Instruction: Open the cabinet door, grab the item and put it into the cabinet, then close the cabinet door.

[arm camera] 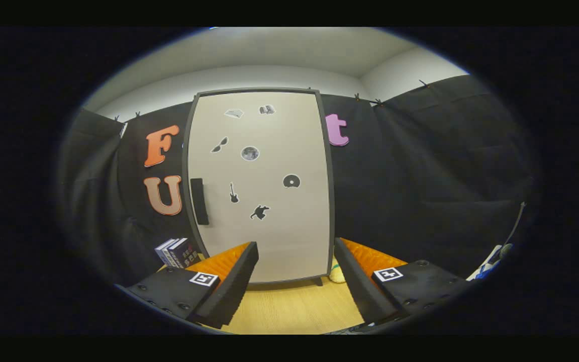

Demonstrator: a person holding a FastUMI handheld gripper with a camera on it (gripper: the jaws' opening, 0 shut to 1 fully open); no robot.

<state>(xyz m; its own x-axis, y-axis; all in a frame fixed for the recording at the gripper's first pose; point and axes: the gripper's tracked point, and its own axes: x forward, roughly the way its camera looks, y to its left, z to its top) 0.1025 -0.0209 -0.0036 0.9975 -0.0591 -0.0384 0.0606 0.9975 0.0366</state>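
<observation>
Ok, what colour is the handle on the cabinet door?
Black, a vertical bar handle near the left edge of the pale cabinet door, seen in the gripper view.

The cabinet door [269,226] looks smooth and matt, like painted board, with flat paper-like stickers [250,153] and a dull plastic handle [199,201]. The desk [294,306] shows a pale wood grain with a slight sheen. The books [176,252] have glossy covers. The open claw [297,269] carries ribbed, rubbery pads [221,261].
</observation>
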